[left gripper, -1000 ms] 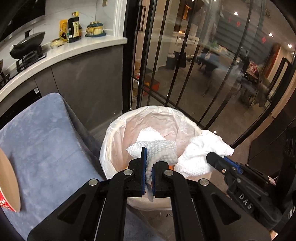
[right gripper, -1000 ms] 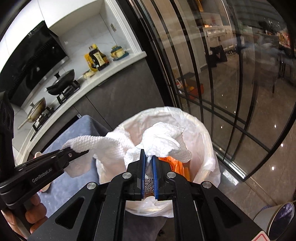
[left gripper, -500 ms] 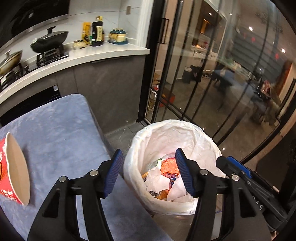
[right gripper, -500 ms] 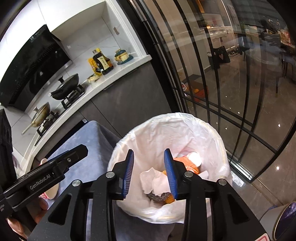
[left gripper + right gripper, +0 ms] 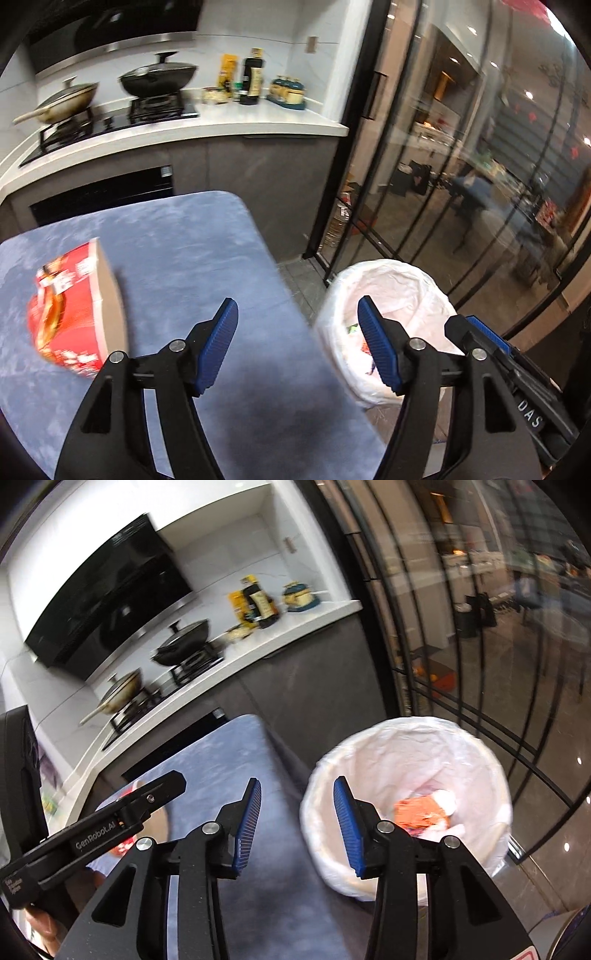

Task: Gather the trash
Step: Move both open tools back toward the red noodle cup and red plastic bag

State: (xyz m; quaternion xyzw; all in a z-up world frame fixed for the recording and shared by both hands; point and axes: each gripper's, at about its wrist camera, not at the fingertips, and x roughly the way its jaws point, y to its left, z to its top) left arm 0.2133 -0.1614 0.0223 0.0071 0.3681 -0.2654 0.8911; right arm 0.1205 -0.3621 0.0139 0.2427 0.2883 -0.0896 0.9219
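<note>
Red bowl (image 5: 74, 306) left on table (image 5: 192, 258); our left gripper (image 5: 297, 347) and right gripper (image 5: 297, 829), jaws opening and empty, might knock it, seemingly tipped.

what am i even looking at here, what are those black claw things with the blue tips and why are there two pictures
No robot here: a person holds two hand-held grippers, each a black clamp with blue rubber pads and a wide-angle camera looking along its fingers. One picture comes from each.

The left gripper is seen from its own camera; from the right camera it shows at the side. The right gripper likewise. Both sets of jaws are opening and nothing is between them.

Below lies a blue-grey table with a red instant-noodle bowl tipped on its side. Beside the table stands a trash bin lined with a white bag, holding orange wrappers and white paper. Behind is a kitchen counter with pans and bottles.
</note>
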